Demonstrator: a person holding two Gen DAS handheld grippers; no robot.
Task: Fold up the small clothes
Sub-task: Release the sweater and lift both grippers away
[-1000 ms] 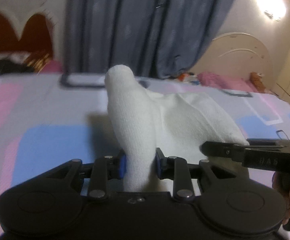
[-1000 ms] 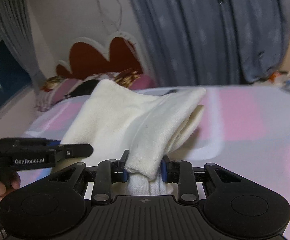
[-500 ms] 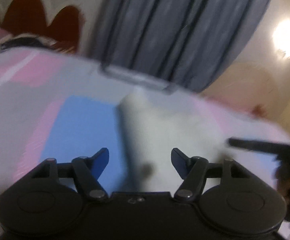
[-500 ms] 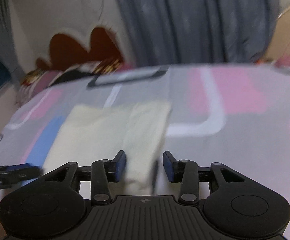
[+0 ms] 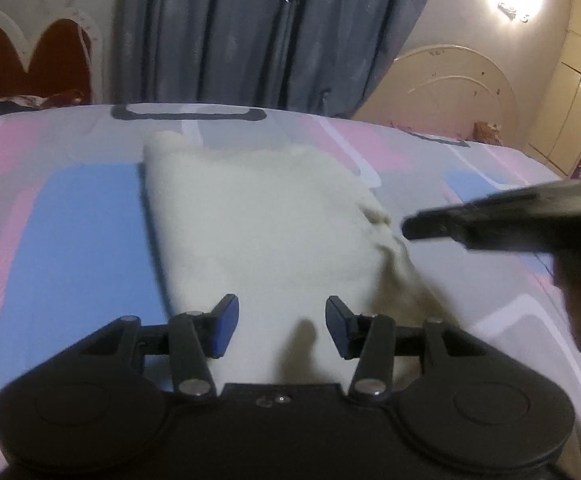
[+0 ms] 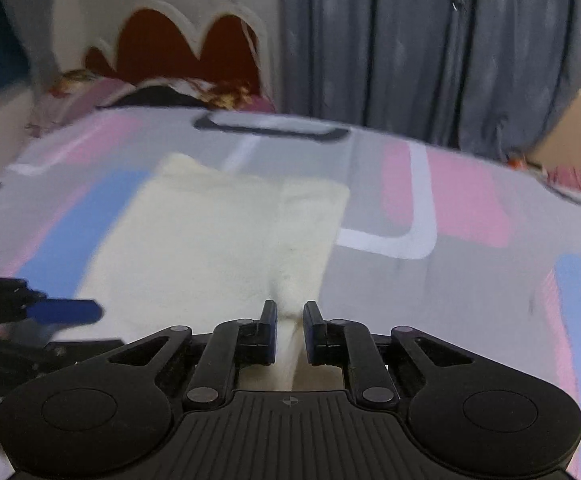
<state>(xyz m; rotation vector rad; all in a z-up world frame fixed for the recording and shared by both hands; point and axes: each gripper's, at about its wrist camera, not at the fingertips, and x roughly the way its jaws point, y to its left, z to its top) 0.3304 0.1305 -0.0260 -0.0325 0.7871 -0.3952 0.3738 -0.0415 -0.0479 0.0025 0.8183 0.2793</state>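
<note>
Cloth (image 5: 258, 220) now flat, formerly lifted

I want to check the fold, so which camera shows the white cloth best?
The left wrist view: the white cloth fills the middle, both side edges visible. The right wrist view shows it blurrier, near edge behind the right gripper.

**Colours, both wrist views**

Cloth (image 5: 258, 224): plain cream-white, no print. Bedsheet (image 5: 50, 240): grey base with pink and blue blocks, white outlines, one dark grey outline at 12 o'clock. Curtain (image 5: 250, 28): grey-blue. Headboard (image 6: 186, 44) at 10 o'clock: dark red, cream scalloped border. Left gripper (image 5: 278, 328): black, blue pads (right gripper (image 6: 289, 332) too).
</note>
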